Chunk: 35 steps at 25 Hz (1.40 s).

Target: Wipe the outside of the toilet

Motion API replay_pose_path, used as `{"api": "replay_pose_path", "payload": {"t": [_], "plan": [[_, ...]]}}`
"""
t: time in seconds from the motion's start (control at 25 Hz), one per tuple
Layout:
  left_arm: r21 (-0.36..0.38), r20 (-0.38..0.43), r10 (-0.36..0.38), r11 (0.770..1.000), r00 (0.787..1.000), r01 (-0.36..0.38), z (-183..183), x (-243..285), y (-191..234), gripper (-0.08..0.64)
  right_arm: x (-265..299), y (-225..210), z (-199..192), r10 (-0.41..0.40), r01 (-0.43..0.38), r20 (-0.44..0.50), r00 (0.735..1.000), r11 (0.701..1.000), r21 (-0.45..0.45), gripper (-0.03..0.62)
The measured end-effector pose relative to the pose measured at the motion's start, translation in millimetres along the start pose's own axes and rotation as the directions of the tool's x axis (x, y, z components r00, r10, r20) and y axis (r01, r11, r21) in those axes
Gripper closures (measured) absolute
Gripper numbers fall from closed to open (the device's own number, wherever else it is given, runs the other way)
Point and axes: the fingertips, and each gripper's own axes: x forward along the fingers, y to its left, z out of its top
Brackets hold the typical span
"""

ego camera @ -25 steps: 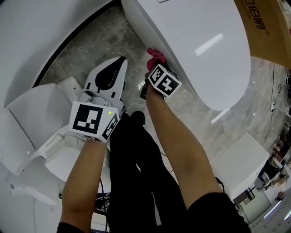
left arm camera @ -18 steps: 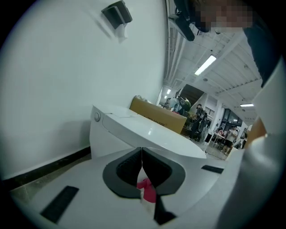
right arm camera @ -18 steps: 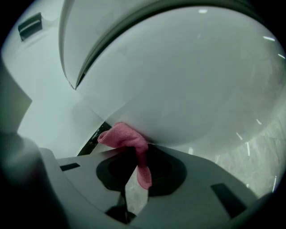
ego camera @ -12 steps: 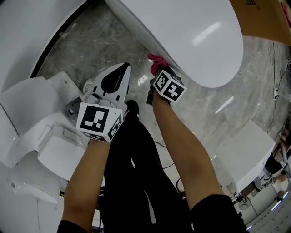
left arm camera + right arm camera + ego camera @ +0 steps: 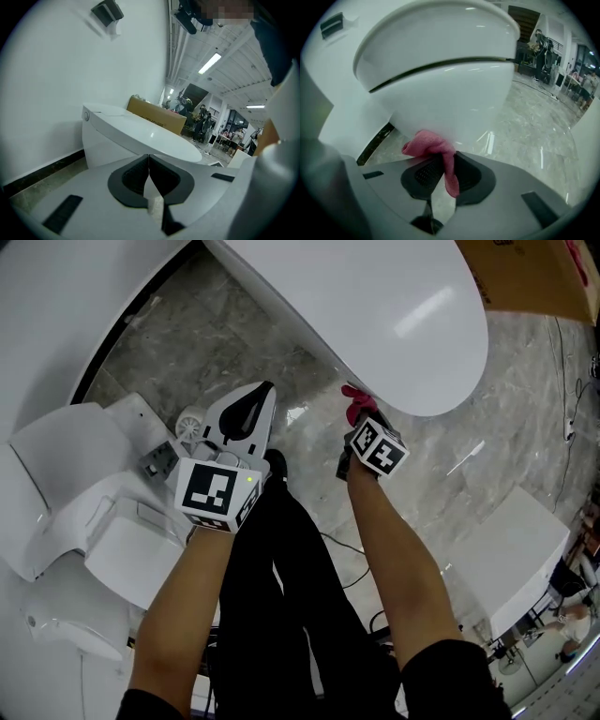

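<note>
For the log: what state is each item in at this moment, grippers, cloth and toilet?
Toilet: lid down.
Pink cloth: bunched, against the bowl's outside.
Right gripper: shut on the pink cloth.
Left gripper: shut, empty, off the toilet.

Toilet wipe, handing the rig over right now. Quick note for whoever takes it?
Right gripper: shut on the pink cloth, which looks pressed against the toilet bowl's lower front, below the lid seam.
Left gripper: shut, empty, held off the toilet above the floor.
Done: cannot tell how much is wiped; no marks show.
Left: likely run the cloth round the bowl's outside, then the lid.
</note>
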Motion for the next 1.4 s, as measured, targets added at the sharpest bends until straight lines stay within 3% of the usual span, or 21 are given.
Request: {"api": "replay_pose_path", "payload": {"t": [0.16, 0.28, 0.4, 0.6, 0.72, 0.96, 1.08, 1.2, 1.4], "plan": [[-0.029, 0.004, 0.006, 1.0, 1.0, -0.006, 5.1, -1.6, 3.5, 0.545, -18.9, -23.0, -11.2, -0.019, 0.018, -0.039, 0.999, 1.0, -0.025, 0.508], [-0.045, 0.016, 0.01, 0.999, 1.0, -0.009, 16.7, -7.7, 8.8, 0.545, -40.2, 6.6, -32.0, 0.066, -0.075, -0.104, 0.992, 0.993, -0.086, 0.508], [-0.054, 0.059, 0.034, 0.998, 0.998, -0.03, 46.0, -13.8, 23.2, 0.545, -57.2, 73.7, -23.3, 0.225, -0.237, -0.114, 0.968, 0.964, -0.117, 0.509], [-0.091, 0.088, 0.136, 0.988, 0.987, -0.128, 97.2, -28.3, 75.7, 0.545, -57.9, 202.6, 41.7, 0.41, -0.419, -0.088, 0.908, 0.885, -0.203, 0.509], [-0.112, 0.096, 0.172, 0.981, 0.98, -0.161, 105.7, -21.3, 120.7, 0.545, -22.5, 270.1, 79.0, 0.464, -0.467, -0.077, 0.882, 0.845, -0.259, 0.509], [-0.156, 0.127, 0.256, 0.959, 0.958, -0.236, 111.9, -85.3, 197.5, 0.545, 6.3, 400.8, 102.6, 0.5, -0.486, -0.063, 0.864, 0.793, -0.368, 0.508], [-0.172, 0.138, 0.281, 0.951, 0.95, -0.257, 104.2, -81.4, 221.7, 0.545, 49.9, 428.2, 117.3, 0.48, -0.465, -0.068, 0.875, 0.789, -0.401, 0.509], [-0.14, 0.12, 0.262, 0.959, 0.958, -0.245, 85.3, -64.3, 237.4, 0.545, 100.0, 442.9, 114.9, 0.449, -0.447, -0.094, 0.889, 0.802, -0.397, 0.509], [-0.178, 0.117, 0.257, 0.956, 0.959, -0.235, 62.3, -35.9, 264.0, 0.545, 172.8, 456.6, 110.5, 0.406, -0.408, -0.074, 0.911, 0.858, -0.311, 0.508]]}}
